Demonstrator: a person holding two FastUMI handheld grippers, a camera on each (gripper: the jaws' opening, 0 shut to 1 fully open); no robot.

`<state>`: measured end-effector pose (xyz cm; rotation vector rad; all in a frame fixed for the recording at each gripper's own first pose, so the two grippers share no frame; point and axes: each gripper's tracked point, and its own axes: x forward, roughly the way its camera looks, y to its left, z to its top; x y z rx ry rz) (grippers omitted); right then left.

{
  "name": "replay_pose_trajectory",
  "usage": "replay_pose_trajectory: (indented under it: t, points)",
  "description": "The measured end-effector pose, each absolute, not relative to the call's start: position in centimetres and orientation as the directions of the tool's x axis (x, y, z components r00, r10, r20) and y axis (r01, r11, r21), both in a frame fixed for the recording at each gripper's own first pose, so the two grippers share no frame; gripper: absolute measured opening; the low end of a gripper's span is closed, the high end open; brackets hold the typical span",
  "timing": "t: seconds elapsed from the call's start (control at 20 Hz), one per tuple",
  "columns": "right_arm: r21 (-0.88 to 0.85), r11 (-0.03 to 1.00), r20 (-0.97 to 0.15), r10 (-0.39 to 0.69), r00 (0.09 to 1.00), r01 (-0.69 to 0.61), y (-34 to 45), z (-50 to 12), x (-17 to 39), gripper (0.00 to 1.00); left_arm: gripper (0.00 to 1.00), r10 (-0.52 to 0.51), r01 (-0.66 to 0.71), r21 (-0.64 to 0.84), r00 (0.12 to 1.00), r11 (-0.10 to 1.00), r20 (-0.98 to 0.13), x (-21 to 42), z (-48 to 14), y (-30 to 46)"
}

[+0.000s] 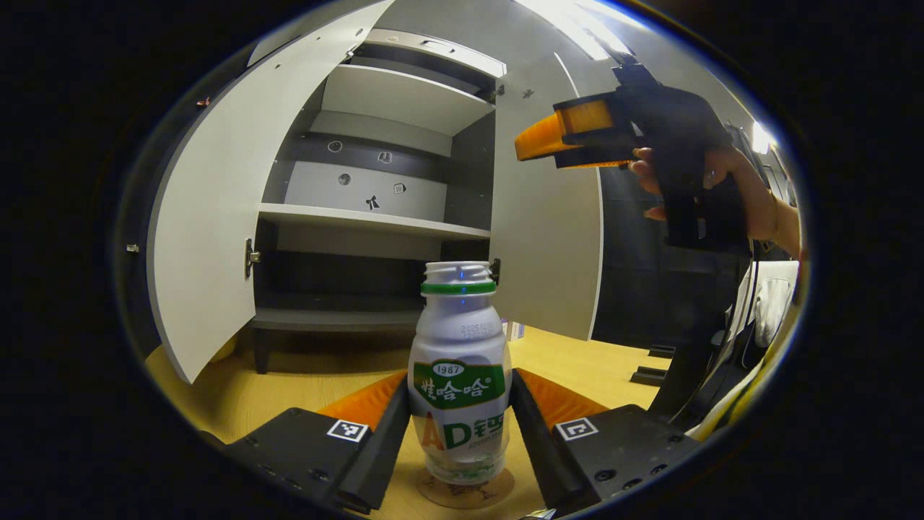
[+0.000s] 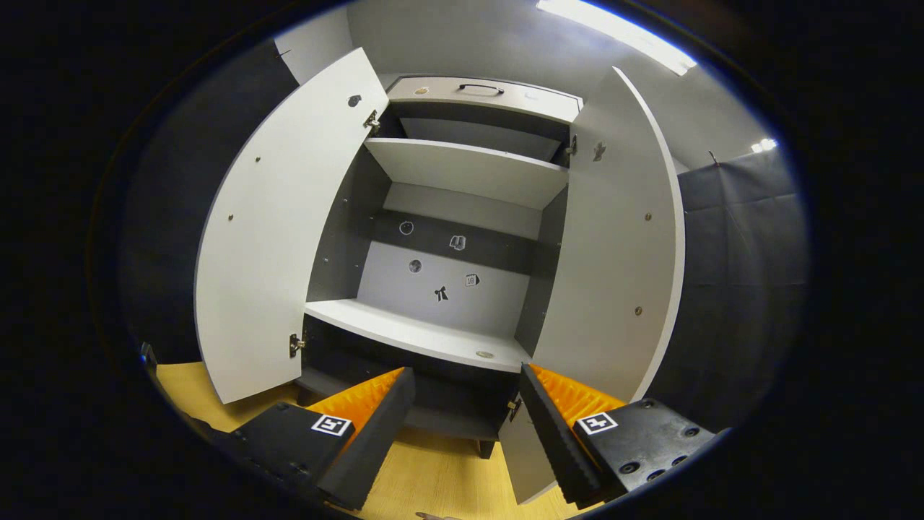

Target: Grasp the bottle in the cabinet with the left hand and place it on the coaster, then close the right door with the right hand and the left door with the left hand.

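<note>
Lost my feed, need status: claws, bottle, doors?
Left claw shut on bottle, bottle standing on coaster. Right claw open, facing cabinet. Left door and right door both open.

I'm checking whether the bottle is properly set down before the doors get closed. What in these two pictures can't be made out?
- Left gripper view: most of the coaster is covered by the bottle, so centring is unclear.
- Left gripper view: whether the left gripper fingers press the bottle or just flank it.
- Right gripper view: the right door bottom edge sits behind the right gripper.
</note>
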<state>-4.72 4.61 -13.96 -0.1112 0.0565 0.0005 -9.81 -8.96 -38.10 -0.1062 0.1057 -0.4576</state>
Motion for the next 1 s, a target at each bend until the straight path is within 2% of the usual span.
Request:
replay_pose_trajectory:
  t: [0.3,0.55,0.85,1.0]
  points:
    - [-0.096,0.995,-0.094,-0.038,0.995,0.029,3.1,-16.7,-4.2,0.97,0.79,-0.445,0.431,-0.134,0.891,0.892,-0.095,-10.1,-41.1,-9.0]
    - [-0.112,0.994,-0.097,-0.025,0.995,0.014,4.1,-17.3,-3.2,0.98,0.8,-0.441,0.432,-0.126,0.895,0.893,-0.061,-10.3,-41.4,-9.4]
    - [-0.142,0.99,-0.079,-0.018,0.997,0.007,4.3,-15.6,-2.0,0.98,0.85,-0.426,0.416,-0.129,0.903,0.9,-0.063,-10.2,-39.5,-9.1]
    - [-0.166,0.986,-0.107,-0.04,0.993,0.022,3.4,-14.9,-1.4,0.97,0.86,-0.406,0.394,-0.132,0.911,0.909,-0.07,-9.5,-37.1,-8.2]
